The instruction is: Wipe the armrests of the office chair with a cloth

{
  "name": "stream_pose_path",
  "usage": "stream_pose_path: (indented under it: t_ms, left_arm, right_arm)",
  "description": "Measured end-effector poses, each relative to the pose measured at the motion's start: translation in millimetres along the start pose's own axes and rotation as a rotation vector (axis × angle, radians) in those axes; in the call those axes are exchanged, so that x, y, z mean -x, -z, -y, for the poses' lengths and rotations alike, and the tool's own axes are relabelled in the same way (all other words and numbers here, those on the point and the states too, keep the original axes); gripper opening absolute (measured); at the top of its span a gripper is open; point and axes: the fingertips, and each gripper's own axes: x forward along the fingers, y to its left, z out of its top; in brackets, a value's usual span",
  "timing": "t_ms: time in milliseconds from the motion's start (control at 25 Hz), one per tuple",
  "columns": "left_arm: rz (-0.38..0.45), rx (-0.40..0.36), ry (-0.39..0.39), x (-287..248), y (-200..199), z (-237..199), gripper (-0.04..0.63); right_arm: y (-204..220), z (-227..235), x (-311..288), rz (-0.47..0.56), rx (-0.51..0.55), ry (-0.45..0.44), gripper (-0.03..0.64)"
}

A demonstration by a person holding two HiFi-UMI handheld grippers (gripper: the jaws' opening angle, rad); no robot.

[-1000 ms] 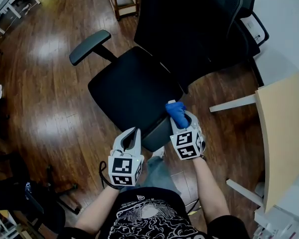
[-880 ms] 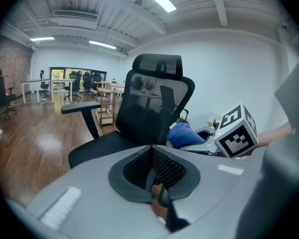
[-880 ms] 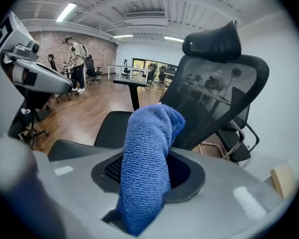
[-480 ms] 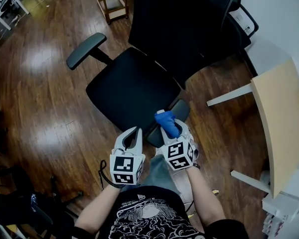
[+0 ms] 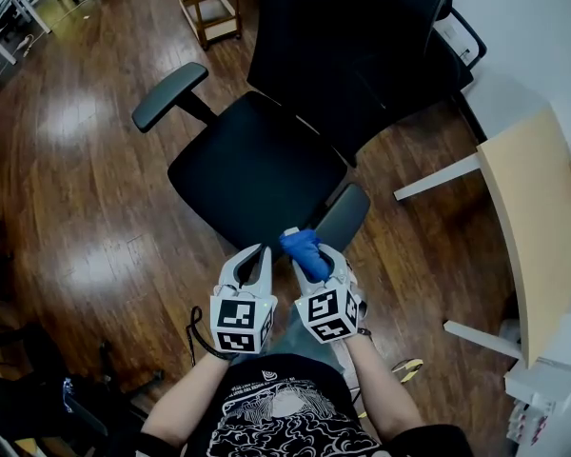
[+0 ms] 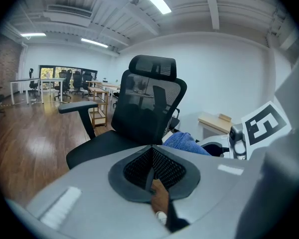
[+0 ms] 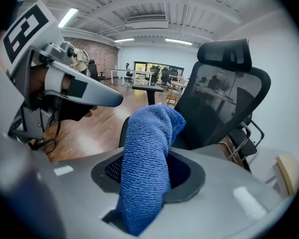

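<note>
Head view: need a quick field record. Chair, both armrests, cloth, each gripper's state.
office chair: black, mesh back, on wood floor
far armrest: bare, no gripper near it
near armrest: just beyond the cloth; contact cannot be told
cloth: blue, bunched, sticking up out of the right gripper
right gripper: shut on the cloth
left gripper: shut, holding nothing, beside the right gripper
desk: light wood, right of the chair

left gripper: jaws together, empty | office chair ahead | blue cloth right
</note>
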Motion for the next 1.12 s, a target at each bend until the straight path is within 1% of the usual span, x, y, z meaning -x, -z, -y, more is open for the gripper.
stream_pose_path:
  t_ms: [320, 480, 600, 720, 1000, 1120]
  left_arm:
    - [-0.003, -0.001, 0.003, 8.6, 4.8, -9.4, 0.005]
    - [-0.004, 0.004, 0.009, 5.1, 5.9, -6.6, 0.005]
    - [-0.004, 0.011, 0.007, 2.4, 6.0, -3.9, 0.005]
    - [-0.006, 0.027, -0.003, -3.7, 3.3, -2.1, 0.005]
    - [0.0, 0.038, -0.02, -22.0, -6.8, 11.7, 0.005]
    - [0.005, 0.041, -0.037, -30.4, -11.9, 13.2, 0.005]
  right_arm:
    - [-17.4, -30.5, 5.2, 0.04, -0.036, -0.028, 0.147]
    - [-20.8, -31.8, 3.3, 0.048, -0.037, -0.036, 0.147]
    - [-22.8, -24.2, 5.9, 0.058, -0.032, -0.033, 0.147]
    - [-30.8, 1.0, 7.7, 0.088, -0.045, -0.01, 0.147]
    - [-52.8, 98.5, -1.4, 0.134, -0.008, 0.088, 0.147]
    - [-59.1, 134.2, -10.4, 0.143, 0.003, 0.114, 0.147]
